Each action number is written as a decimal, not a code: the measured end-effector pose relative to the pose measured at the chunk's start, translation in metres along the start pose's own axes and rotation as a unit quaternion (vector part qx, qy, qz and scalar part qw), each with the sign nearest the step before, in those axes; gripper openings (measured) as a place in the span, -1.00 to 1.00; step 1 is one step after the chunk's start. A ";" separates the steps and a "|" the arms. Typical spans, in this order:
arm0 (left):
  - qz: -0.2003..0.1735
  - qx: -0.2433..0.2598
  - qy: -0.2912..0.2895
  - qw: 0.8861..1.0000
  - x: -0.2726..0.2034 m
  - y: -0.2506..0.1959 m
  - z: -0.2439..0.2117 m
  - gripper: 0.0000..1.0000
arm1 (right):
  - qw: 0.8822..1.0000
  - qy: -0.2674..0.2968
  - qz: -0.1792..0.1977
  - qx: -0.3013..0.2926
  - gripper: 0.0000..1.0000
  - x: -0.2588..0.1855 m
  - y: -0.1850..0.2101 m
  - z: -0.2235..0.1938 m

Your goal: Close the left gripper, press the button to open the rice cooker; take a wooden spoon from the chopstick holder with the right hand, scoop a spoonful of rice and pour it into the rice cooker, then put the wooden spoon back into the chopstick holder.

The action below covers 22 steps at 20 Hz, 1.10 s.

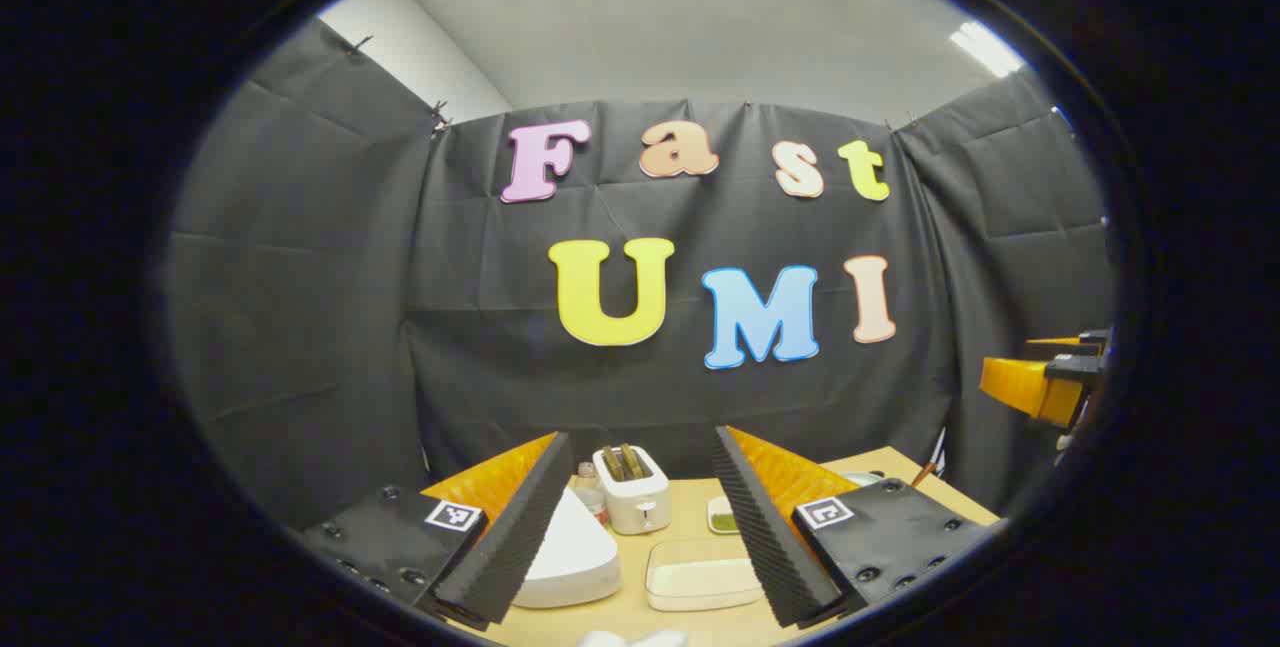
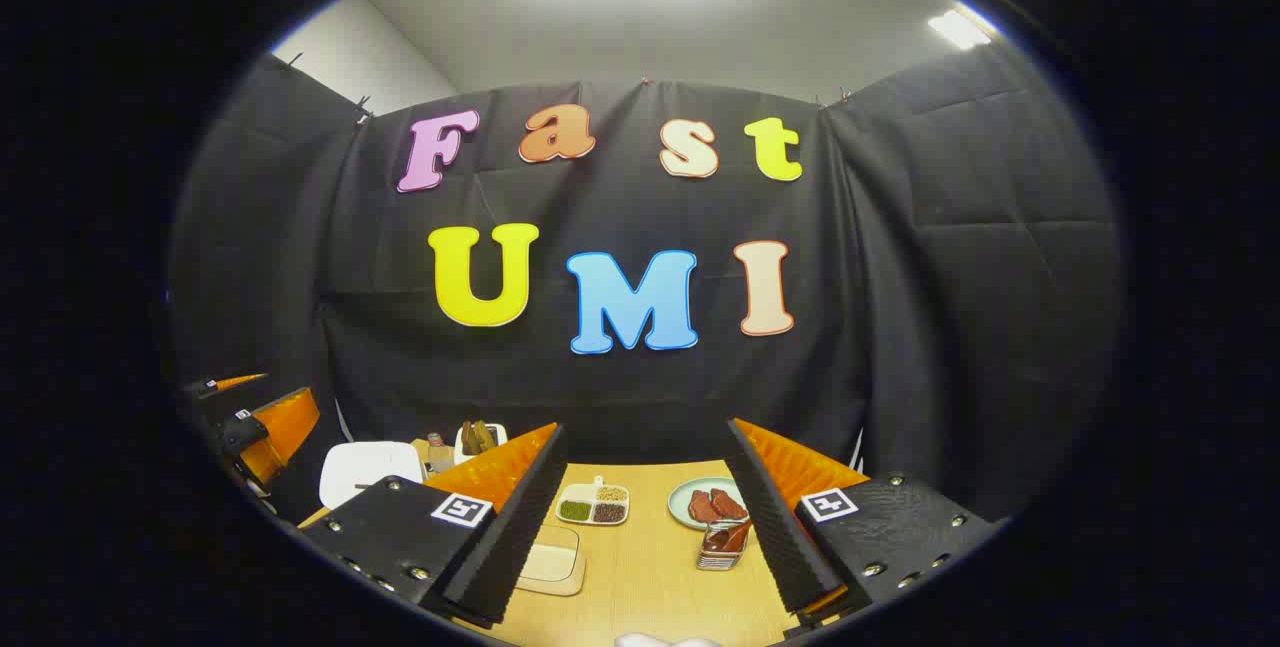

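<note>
Left gripper (image 1: 640, 517) hangs high with jaws spread — the rice cooker (image 1: 565, 557) sits low, just left of its gap. Right gripper (image 2: 645, 517) is released too — the chopstick holder (image 2: 722, 545) lies beside its right finger.

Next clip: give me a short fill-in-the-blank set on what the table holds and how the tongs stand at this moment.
1. The toaster stands just behind the white rice cooker, whose lid is ____.
2. Both the left tongs and the right tongs are ____.
3. The round plate holds pieces of ____.
4. The divided dish has ____ compartments.

Missing words: closed; open; meat; four
</note>
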State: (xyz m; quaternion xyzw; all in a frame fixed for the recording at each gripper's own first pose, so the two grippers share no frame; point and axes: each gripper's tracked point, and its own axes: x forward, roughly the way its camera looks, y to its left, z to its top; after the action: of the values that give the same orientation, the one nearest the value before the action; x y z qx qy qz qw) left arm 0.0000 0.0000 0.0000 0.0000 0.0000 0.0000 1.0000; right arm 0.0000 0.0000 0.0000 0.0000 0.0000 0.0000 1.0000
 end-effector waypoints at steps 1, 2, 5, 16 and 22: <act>-0.001 -0.001 0.002 1.000 0.002 -0.001 0.000 0.94 | 1.000 0.000 0.000 -0.003 0.93 0.001 0.000 0.000; 0.000 -0.003 0.006 1.000 0.003 0.000 -0.001 0.94 | 1.000 -0.001 -0.001 -0.005 0.93 0.002 0.000 0.000; 0.002 -0.006 0.016 1.000 0.007 -0.001 -0.007 0.94 | 1.000 -0.002 -0.005 -0.008 0.86 0.004 -0.003 0.000; 0.010 0.003 -0.004 1.000 0.014 0.001 0.007 0.94 | 1.000 0.003 -0.004 -0.012 0.92 0.012 -0.004 0.004; 0.002 0.014 0.002 1.000 0.019 -0.002 0.004 0.16 | 1.000 0.003 -0.016 -0.013 0.93 0.014 -0.008 0.004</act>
State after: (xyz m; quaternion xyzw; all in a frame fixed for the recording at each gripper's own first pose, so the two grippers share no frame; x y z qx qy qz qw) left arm 0.0194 -0.0024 0.0040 0.0137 0.0018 0.0017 0.9999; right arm 0.0142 -0.0083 0.0040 -0.0128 0.0032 -0.0155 0.9998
